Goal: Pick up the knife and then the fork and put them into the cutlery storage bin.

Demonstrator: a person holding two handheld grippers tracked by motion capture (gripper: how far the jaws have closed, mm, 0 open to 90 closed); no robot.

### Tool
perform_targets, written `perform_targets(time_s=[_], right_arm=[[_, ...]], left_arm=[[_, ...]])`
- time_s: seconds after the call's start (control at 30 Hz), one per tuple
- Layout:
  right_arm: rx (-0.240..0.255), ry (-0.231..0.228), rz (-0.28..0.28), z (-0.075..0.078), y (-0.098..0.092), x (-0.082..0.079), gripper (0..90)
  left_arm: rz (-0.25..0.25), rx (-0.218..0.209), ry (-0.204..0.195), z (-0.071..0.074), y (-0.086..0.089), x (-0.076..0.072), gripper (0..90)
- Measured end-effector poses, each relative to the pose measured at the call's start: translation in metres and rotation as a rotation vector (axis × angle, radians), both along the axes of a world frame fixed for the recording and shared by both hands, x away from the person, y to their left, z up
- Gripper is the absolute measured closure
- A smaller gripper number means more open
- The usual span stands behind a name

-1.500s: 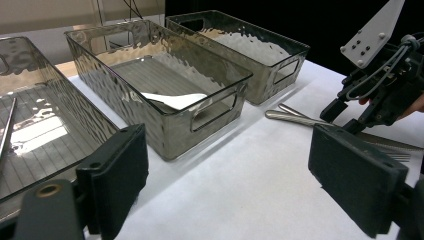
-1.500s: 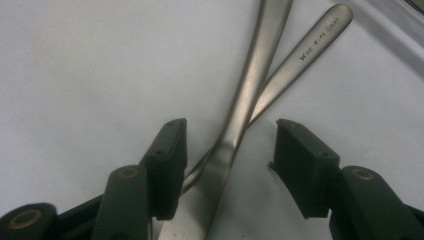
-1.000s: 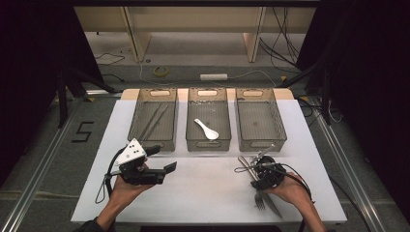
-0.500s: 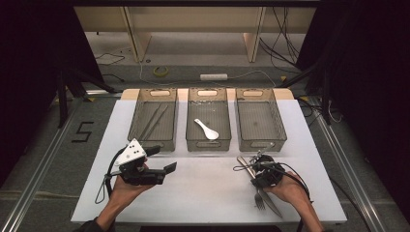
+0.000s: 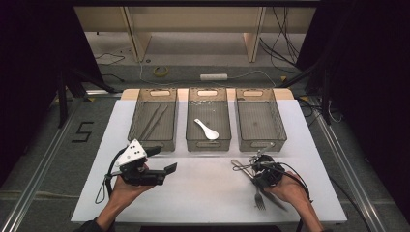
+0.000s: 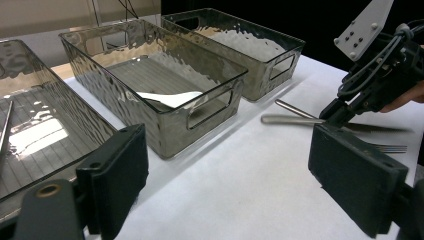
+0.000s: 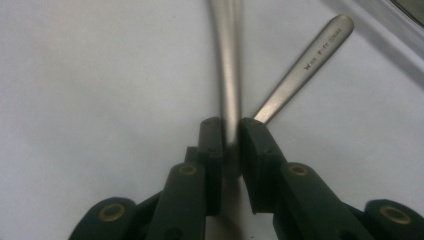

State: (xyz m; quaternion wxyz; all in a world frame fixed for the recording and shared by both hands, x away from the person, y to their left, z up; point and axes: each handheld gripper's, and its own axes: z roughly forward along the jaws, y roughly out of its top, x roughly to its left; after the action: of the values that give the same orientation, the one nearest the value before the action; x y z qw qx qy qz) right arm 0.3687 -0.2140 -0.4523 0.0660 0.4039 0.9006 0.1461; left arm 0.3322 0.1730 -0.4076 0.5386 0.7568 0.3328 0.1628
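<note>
Our left gripper [image 5: 167, 170] idles with jaws spread wide, well apart from the cutlery. At four o'clock on the table [image 5: 203, 193], our right gripper [image 7: 231, 137] has just been closing and now clenches a metal handle [image 7: 227, 60] running toward twelve o'clock between its jaws.

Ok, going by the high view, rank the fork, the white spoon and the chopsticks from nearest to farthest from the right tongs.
1. Fork: on the table, just beside the right tongs.
2. White spoon: in the middle bin, up and left.
3. Chopsticks: in the left bin, farthest.
</note>
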Motion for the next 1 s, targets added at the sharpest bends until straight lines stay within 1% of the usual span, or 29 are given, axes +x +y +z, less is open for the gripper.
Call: perform_targets(time_s=[0.03,0.07,0.2,0.27,0.37,0.47,0.53,0.67,0.77,0.8,0.9,1.0], right_arm=[[-0.014,-0.006,0.014,0.0,0.001,-0.001,80.2],[-0.023,-0.005,0.01,0.0,0.003,-0.001,80.3],[-0.021,0.0,0.02,0.001,0.002,-0.001,80.4],[-0.033,0.001,0.033,0.001,0.004,-0.002,80.4],[-0.04,-0.005,0.049,0.001,0.004,-0.003,80.4],[-0.052,-0.022,0.068,0.001,0.006,-0.003,80.4],[-0.05,-0.027,0.083,0.002,0.007,-0.003,80.3],[-0.054,-0.014,0.109,0.001,0.014,-0.002,80.2],[-0.079,-0.004,0.127,-0.003,0.021,0.0,80.1],[-0.086,0.0,0.124,-0.002,0.022,0.001,80.1],[-0.079,0.003,0.125,-0.003,0.021,0.002,79.8],[-0.07,0.018,0.122,-0.003,0.02,0.004,79.0]], left_arm=[[0.0,0.0,0.0,0.0,0.0,0.0,16.0],[0.0,0.0,0.001,0.0,0.0,0.0,16.0],[0.0,0.001,-0.001,0.0,0.0,0.0,16.0],[0.0,0.002,-0.002,0.0,0.0,0.0,16.0],[0.0,0.004,-0.002,0.0,0.0,0.0,16.0],[0.0,0.004,-0.003,0.0,-0.001,0.0,16.0],[0.0,0.006,-0.002,0.0,-0.001,0.0,16.0],[-0.001,0.008,-0.002,-0.001,-0.001,0.001,16.0],[0.0,0.006,-0.003,0.0,-0.001,0.0,16.0],[-0.001,0.006,-0.003,0.0,-0.001,0.0,16.0],[-0.001,0.006,-0.002,0.0,-0.001,0.0,16.0],[-0.005,0.013,-0.002,-0.001,-0.001,0.0,16.0]])
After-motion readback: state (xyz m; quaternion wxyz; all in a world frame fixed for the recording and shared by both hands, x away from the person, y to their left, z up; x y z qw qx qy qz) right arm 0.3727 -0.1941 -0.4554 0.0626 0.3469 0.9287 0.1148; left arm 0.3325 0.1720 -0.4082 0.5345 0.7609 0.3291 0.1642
